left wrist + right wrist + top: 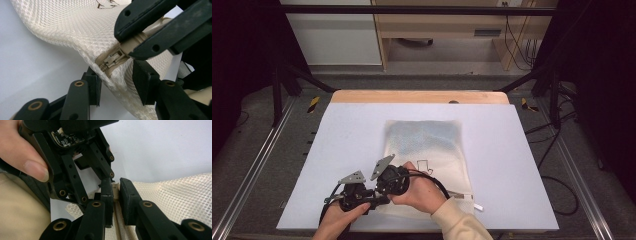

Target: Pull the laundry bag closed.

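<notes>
Mesh bag (pixel 424 150) holds bluish contents (seen through the mesh), zipper (pixel 113 60) closed.

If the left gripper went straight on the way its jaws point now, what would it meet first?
Probably the mesh bag: its zipper corner already sits between the left gripper jaws. Just beyond, the right gripper is clamped on the zipper pull, so it would likely be next, though depth is hard to judge.

A cream honeycomb-mesh bag (pixel 427 150) with beige zipper (pixel 113 60) lies on a pale lavender-white table (pixel 347 150).
</notes>
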Action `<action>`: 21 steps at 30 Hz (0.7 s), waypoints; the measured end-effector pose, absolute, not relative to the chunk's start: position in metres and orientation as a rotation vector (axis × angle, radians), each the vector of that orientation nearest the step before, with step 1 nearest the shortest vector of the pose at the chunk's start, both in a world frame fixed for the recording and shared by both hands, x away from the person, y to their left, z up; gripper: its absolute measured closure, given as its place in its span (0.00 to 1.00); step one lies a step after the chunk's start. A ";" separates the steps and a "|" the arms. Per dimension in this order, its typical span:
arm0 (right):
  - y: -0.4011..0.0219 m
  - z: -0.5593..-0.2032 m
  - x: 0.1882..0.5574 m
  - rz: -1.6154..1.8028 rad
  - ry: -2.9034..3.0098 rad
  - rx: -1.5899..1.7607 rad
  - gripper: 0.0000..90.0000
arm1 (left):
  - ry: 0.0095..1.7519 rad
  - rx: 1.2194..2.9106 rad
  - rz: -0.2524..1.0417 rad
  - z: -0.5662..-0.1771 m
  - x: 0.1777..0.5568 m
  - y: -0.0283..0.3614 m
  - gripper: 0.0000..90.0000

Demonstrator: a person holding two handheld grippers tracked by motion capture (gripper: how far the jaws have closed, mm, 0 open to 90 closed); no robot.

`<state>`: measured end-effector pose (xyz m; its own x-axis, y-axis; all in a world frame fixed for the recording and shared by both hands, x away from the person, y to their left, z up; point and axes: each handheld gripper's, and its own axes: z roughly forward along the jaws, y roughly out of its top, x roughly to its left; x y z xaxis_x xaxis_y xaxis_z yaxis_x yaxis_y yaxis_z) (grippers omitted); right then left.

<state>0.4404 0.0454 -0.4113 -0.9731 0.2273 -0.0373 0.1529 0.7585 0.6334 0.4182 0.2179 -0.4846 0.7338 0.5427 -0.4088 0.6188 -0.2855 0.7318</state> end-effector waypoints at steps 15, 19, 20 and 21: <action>0.044 -0.412 0.441 1.016 2.841 0.318 0.91 | 0.905 1.972 -0.106 -0.487 0.421 0.217 0.79; 0.043 -0.413 0.441 1.000 2.846 0.317 0.91 | 0.909 1.971 -0.101 -0.486 0.422 0.218 0.87; 0.042 -0.413 0.441 0.999 2.844 0.312 0.91 | 0.909 1.970 -0.094 -0.486 0.422 0.219 0.89; 0.041 -0.413 0.442 1.005 2.838 0.311 0.91 | 0.908 1.968 -0.090 -0.485 0.422 0.219 0.90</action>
<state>0.4418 0.0414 -0.4132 -0.9723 0.2304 -0.0394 0.1543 0.7593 0.6322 0.4222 0.2191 -0.4852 0.7232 0.5599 -0.4044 0.6280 -0.2894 0.7224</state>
